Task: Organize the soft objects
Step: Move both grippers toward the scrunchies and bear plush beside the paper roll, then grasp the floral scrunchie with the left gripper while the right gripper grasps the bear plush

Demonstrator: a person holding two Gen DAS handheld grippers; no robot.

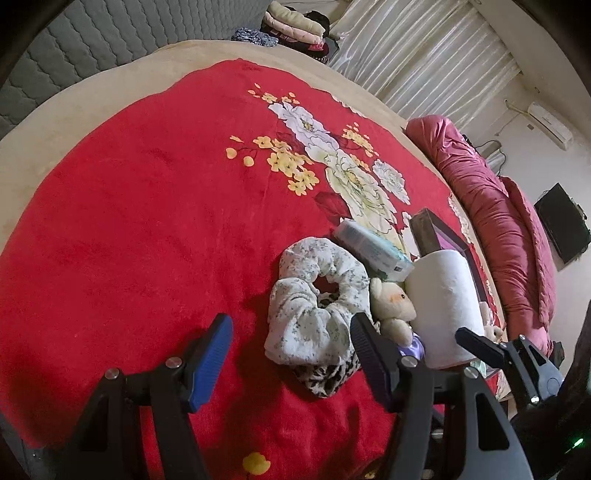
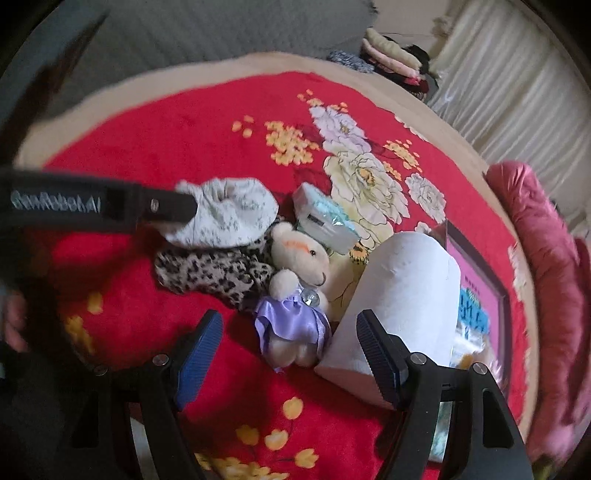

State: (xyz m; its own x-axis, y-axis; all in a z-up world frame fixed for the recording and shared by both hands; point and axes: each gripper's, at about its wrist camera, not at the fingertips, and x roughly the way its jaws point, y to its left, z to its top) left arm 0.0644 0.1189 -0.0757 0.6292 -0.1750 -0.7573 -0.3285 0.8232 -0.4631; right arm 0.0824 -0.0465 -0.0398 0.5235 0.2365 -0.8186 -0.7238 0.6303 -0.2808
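Both grippers are hanging released and empty: the left gripper [image 1: 291, 356] is opening toward the floral scrunchie [image 1: 317, 310], just ahead, resting on a leopard-print scrunchie [image 2: 214, 275]. The right gripper [image 2: 290, 352] is framing the plush bunny [image 2: 295, 295] beside the paper roll [image 2: 399, 295]. Judging so, picking is just beginning; next comes lowering and closing.

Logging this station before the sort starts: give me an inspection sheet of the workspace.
Surface: red floral blanket on a bed.
Job's things: white floral scrunchie on leopard-print scrunchie; plush bunny; tissue pack; paper roll.
Clutter: open box.
Grippers: left gripper and right gripper open, empty.
Cables: dark wire by the wall.
Surroundings: folded clothes, rolled pink quilt, curtains.
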